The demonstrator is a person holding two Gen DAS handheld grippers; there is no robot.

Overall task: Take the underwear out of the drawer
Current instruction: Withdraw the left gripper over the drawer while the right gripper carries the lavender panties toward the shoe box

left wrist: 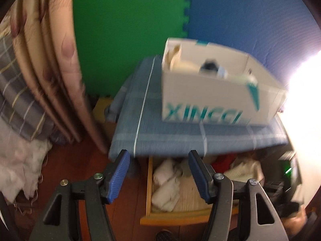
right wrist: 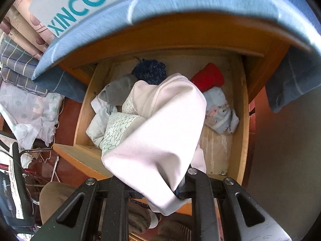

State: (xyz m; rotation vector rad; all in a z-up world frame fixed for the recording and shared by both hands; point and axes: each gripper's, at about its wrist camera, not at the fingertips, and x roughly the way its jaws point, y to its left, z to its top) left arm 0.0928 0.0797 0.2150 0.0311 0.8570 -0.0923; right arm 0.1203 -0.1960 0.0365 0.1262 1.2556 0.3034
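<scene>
from the left wrist view, blurred by motion, we see the left gripper (left wrist: 158, 172) with its blue pads (left wrist: 118, 174) spread wide and nothing between them. below and ahead lies the open wooden drawer (left wrist: 149, 182), with pale folded cloth (left wrist: 166, 182) at its left side and something red (left wrist: 222, 158) further back. above the drawer hangs a blue checked cloth (left wrist: 160, 108), and on it stands a white box (left wrist: 210, 92) printed with teal letters. curtains (left wrist: 50, 60) hang to the left. we judge this gripper well apart from any garment.

from the right wrist view, the right gripper (right wrist: 158, 188) is clamped on a pale pink underwear (right wrist: 160, 132); the fabric hides the pads, but it bunches tight at the jaws. the garment hangs forward from the fingers, its long axis running away from the camera over the middle of the drawer (right wrist: 243, 120). it appears lifted, though we cannot tell whether its far end touches the pile. other items remain inside: a dark blue piece (right wrist: 150, 71), a red piece (right wrist: 207, 77), a light blue floral piece (right wrist: 219, 110), a grey-and-white piece (right wrist: 108, 100).

our judgement: the right hand carries the task; the move turns on pulling back toward the front rim.
</scene>
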